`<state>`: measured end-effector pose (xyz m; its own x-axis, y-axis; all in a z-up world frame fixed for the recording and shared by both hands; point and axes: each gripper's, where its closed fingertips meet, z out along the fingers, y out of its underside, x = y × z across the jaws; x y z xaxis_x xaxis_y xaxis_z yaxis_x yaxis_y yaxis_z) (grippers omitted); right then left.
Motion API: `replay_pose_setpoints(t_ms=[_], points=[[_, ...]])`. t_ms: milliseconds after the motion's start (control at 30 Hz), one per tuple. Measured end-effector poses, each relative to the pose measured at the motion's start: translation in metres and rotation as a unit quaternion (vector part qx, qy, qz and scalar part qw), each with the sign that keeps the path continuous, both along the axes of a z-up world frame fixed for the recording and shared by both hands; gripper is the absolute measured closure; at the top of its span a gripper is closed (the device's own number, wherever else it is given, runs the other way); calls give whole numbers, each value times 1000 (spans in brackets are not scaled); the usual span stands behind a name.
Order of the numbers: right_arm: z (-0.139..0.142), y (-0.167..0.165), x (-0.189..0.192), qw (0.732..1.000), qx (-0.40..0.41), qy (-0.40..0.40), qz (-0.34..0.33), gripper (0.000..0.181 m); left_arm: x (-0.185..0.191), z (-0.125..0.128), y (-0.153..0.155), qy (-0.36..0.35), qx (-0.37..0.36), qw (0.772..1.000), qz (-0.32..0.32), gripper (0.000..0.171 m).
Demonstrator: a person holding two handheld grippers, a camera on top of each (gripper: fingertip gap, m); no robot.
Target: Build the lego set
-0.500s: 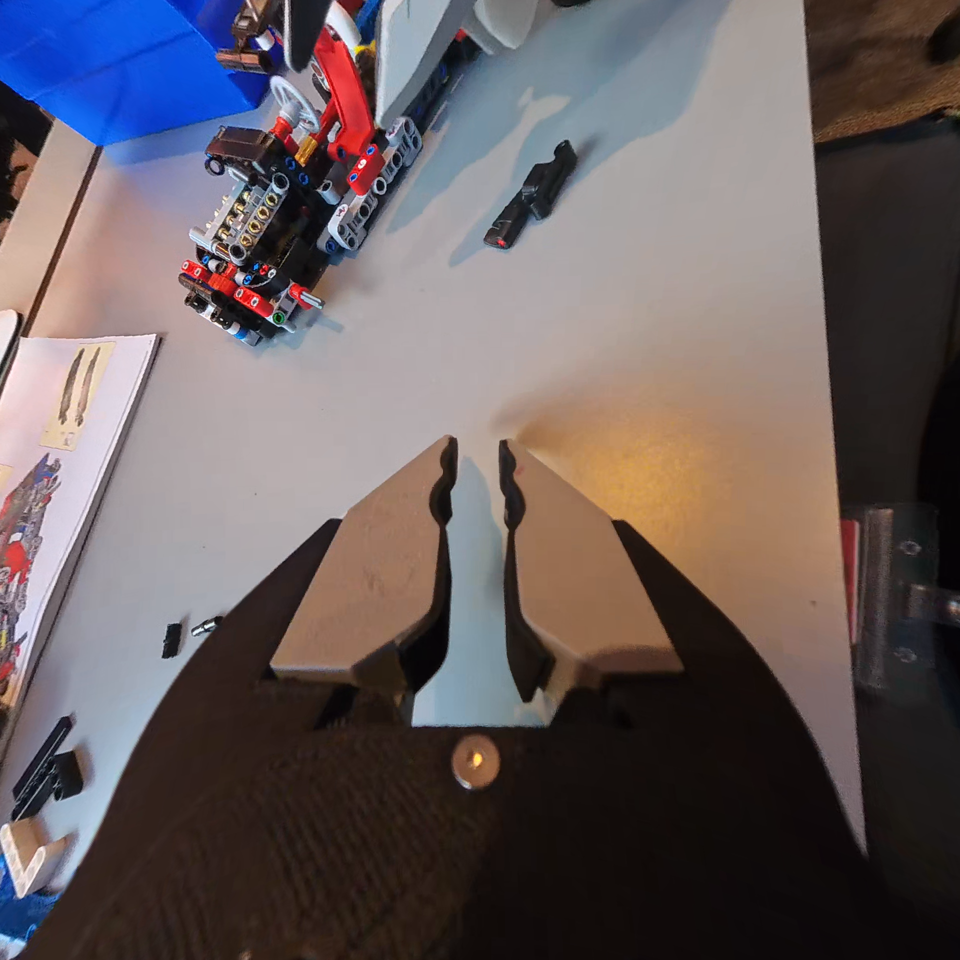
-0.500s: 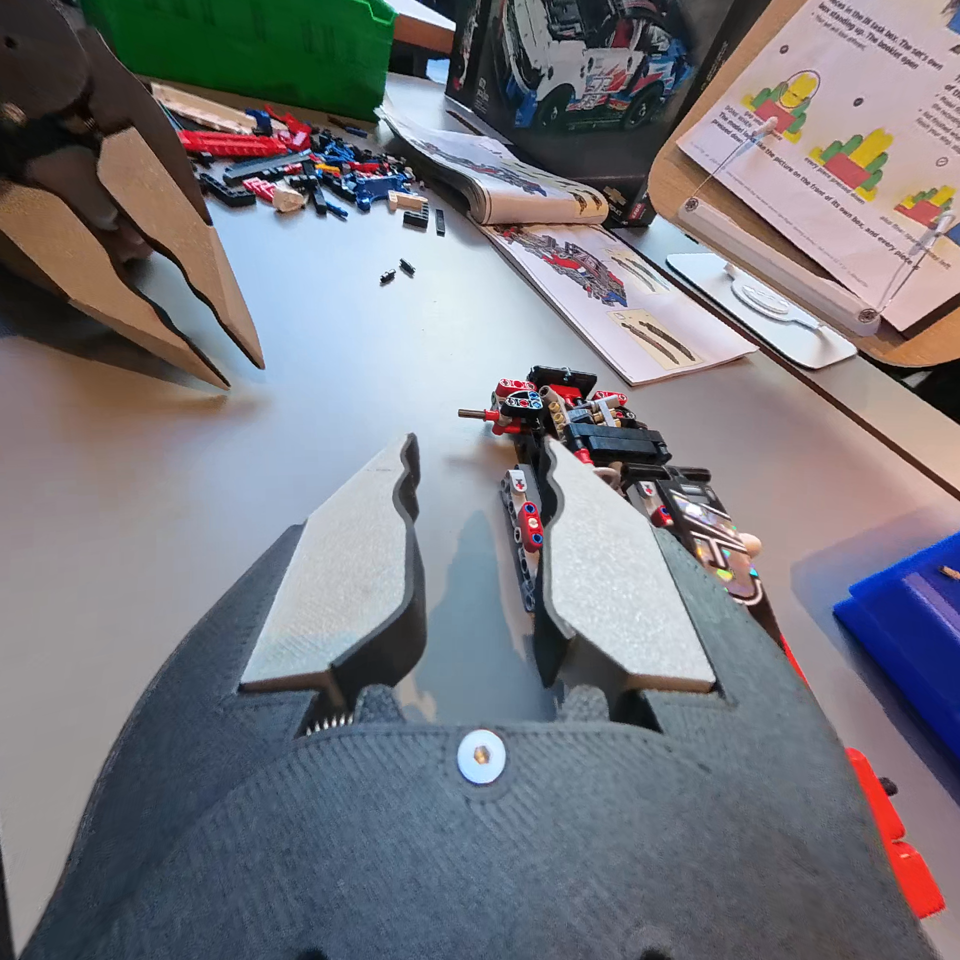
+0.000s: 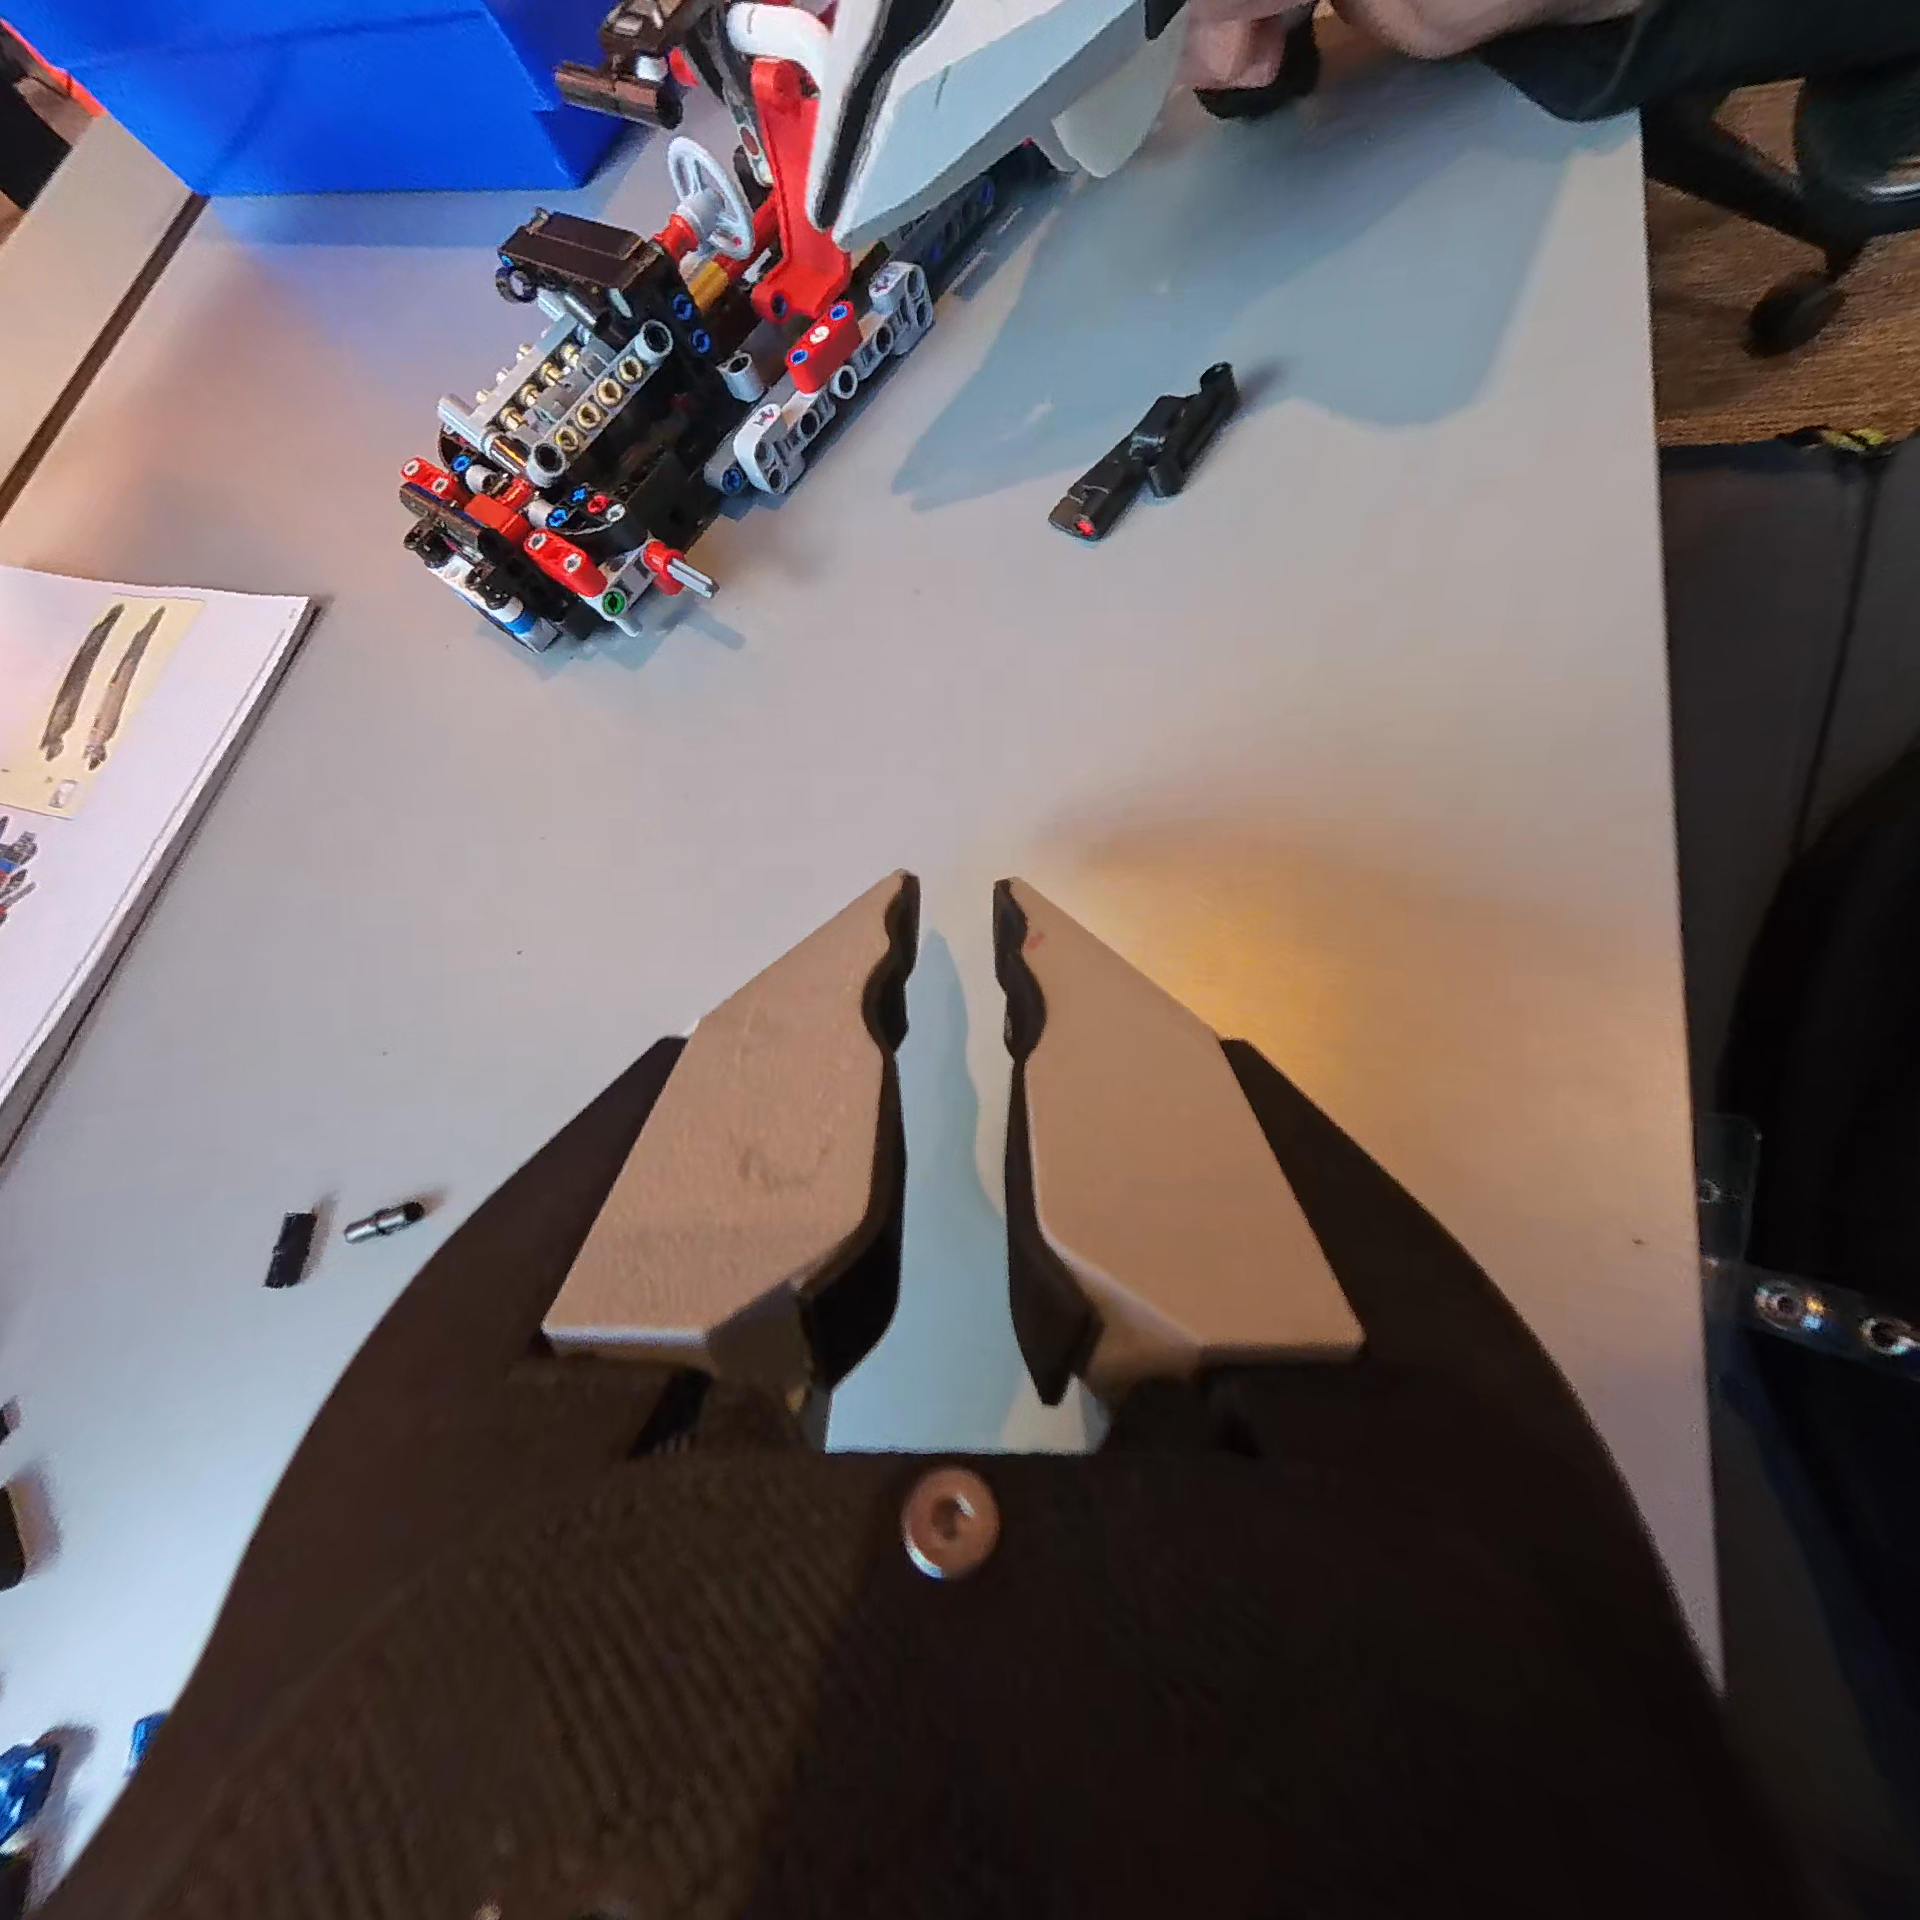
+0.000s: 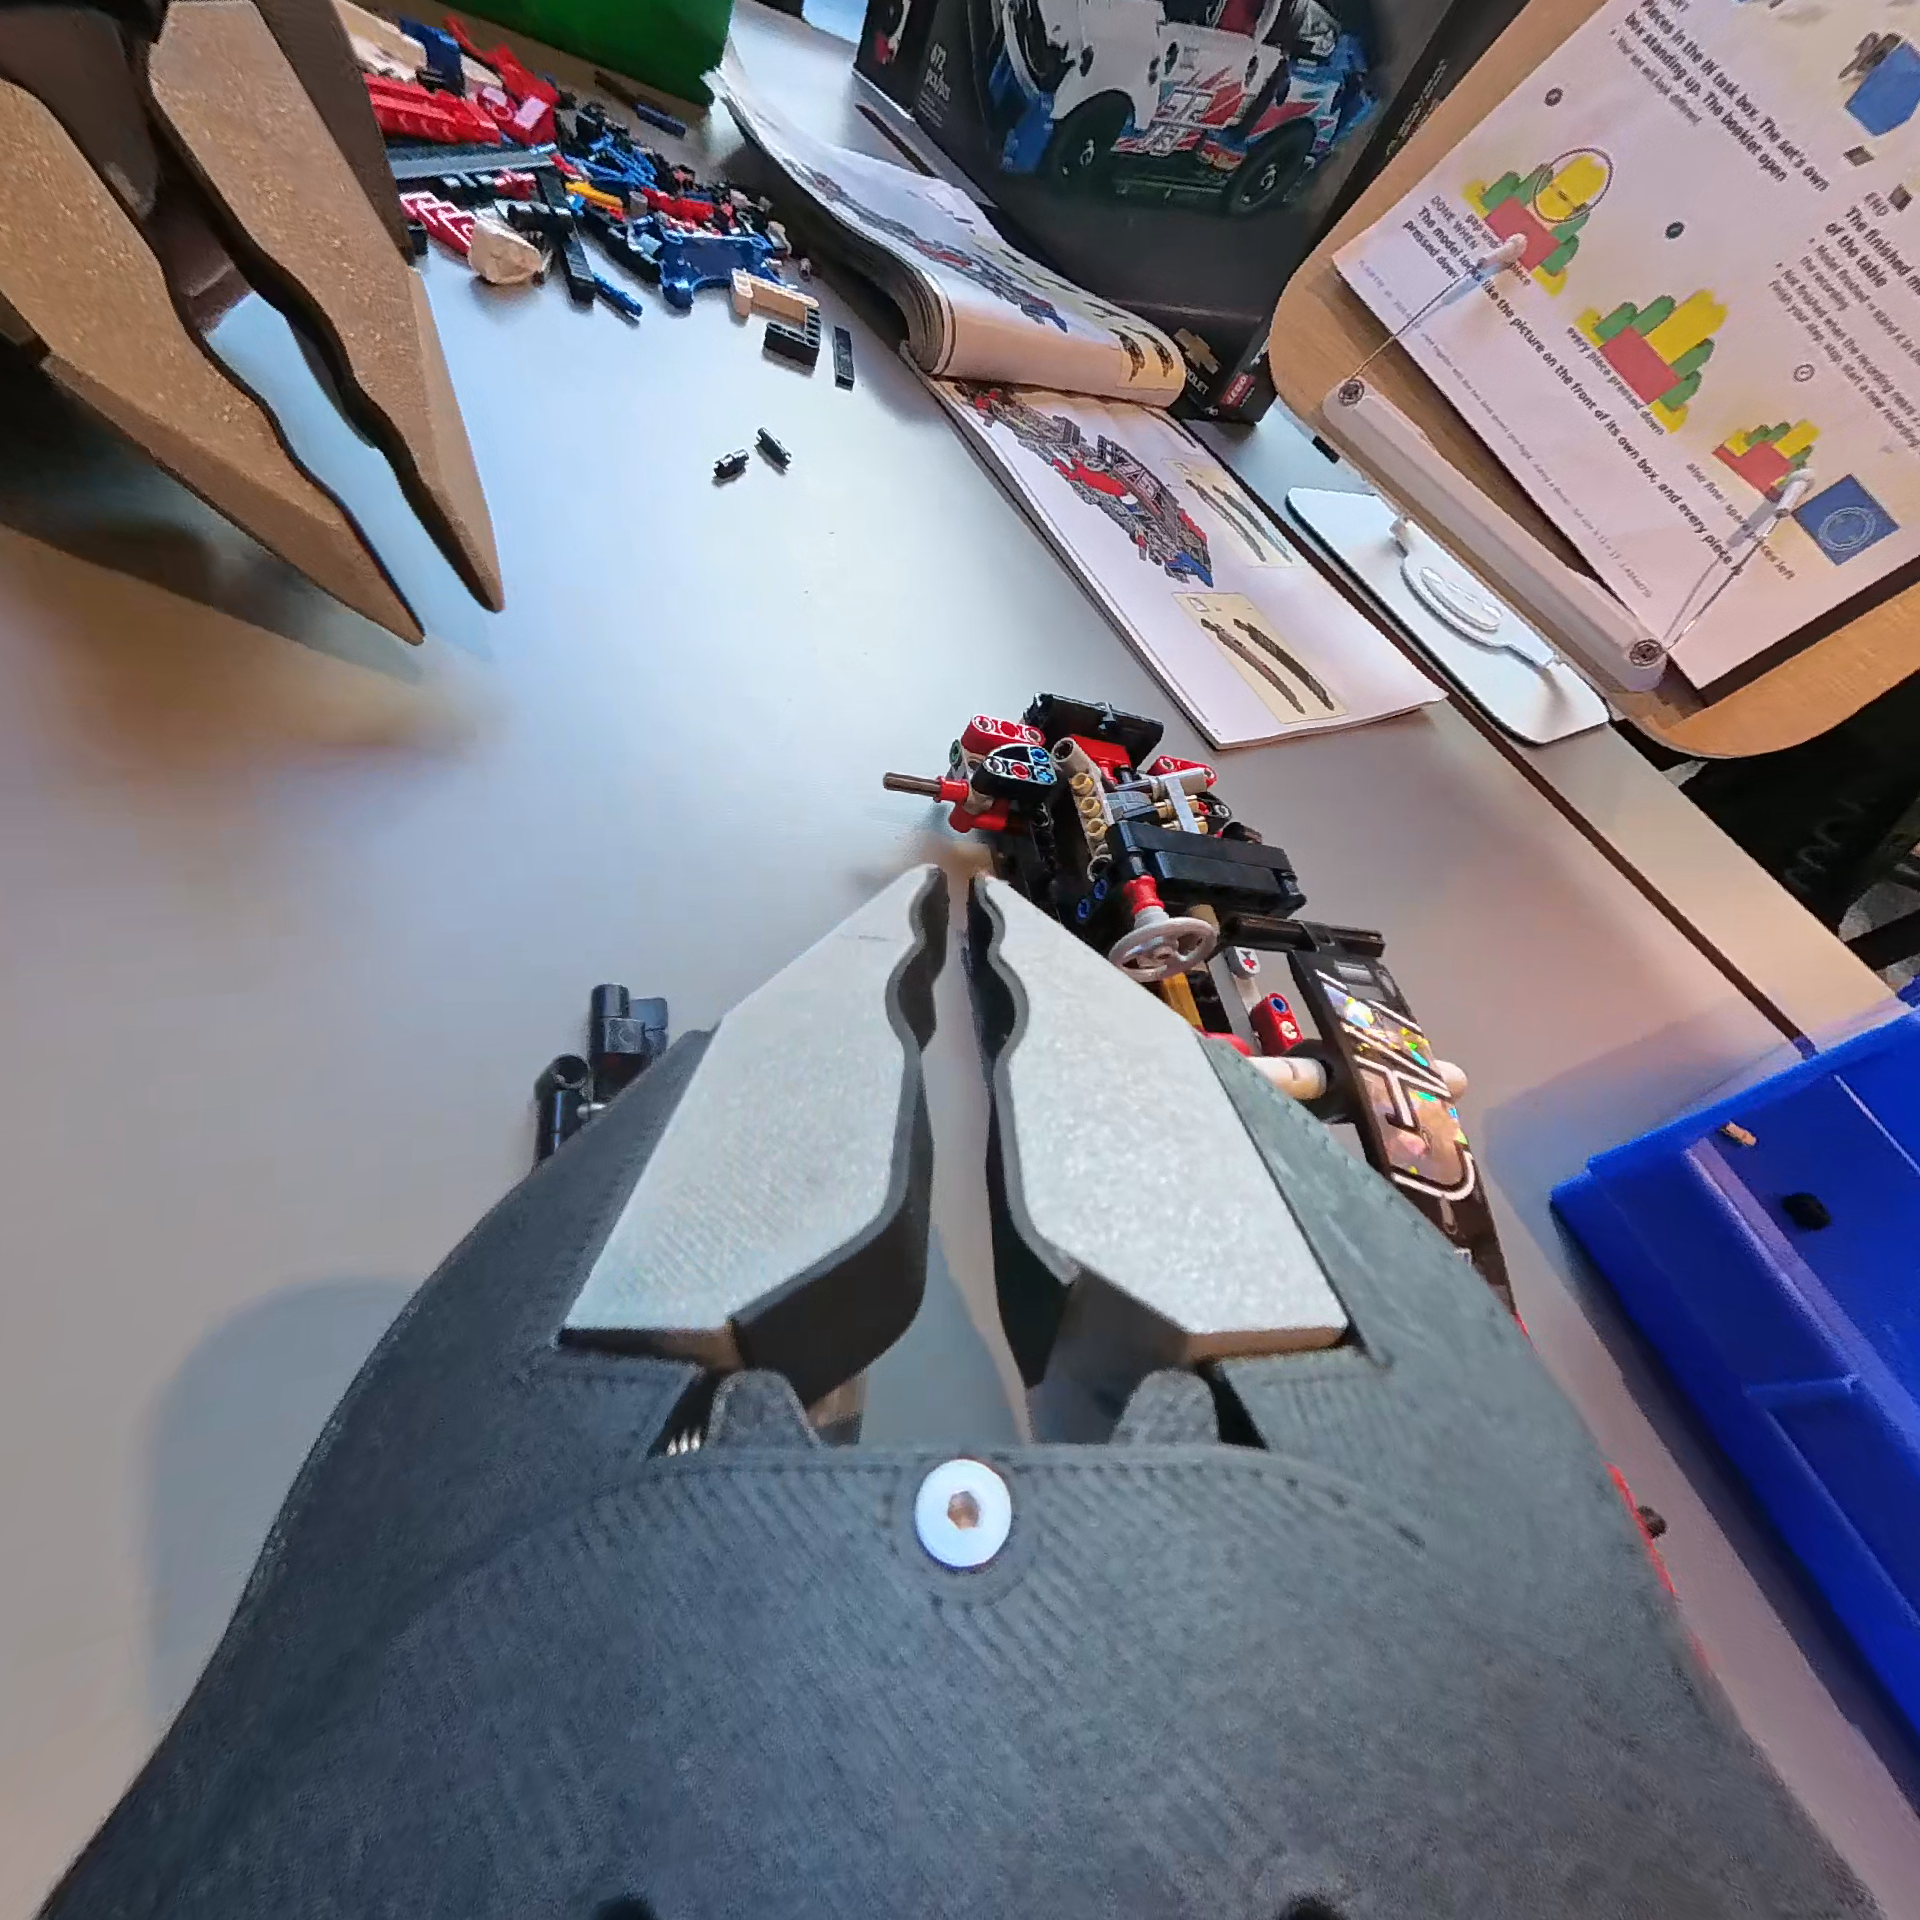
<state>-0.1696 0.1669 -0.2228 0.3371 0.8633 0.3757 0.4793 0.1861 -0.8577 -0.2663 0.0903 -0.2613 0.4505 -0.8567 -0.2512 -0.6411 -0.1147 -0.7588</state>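
Worktop (image 3: 1299, 727) of pale grey carries the half-built lego model (image 3: 644, 416), a chassis of black, red and grey beams with a small white steering wheel (image 3: 710, 190). It lies toward the far left in the left wrist view, near the blue bin (image 3: 312, 94) and beyond the open instruction booklet (image 3: 125, 769).

Left claw (image 3: 956, 883) hangs over a bare stretch of the worktop with its jaws a narrow gap apart and nothing between them. It is well apart from the model. A small black assembly (image 3: 1148, 452) lies alone to the right of the model, and two tiny pins (image 3: 384, 1218) rest near the claw's left side.

Right claw (image 4: 958, 881) sits low against the near side of the model (image 4: 1122, 831), its tips almost together. Whether they pinch a part of the model cannot be told, since the tips hide that spot. A black connector piece (image 4: 613, 1049) shows just left of this claw's body.

Farther back, loose red, blue and black parts (image 4: 582, 197) are heaped beside the green bin (image 4: 623, 31). The set's box (image 4: 1122, 114) stands behind the booklet (image 4: 1143, 520), and an instruction sheet (image 4: 1683, 291) leans on a stand at the right.
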Motion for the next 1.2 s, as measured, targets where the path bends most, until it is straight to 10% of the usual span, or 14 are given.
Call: replay_pose_setpoints(t_ms=[1200], points=[[-6, -3, -4, 1000, 9, -19, 11, 180, 1, -7, 7, 24, -7, 1000, 6, 163]])
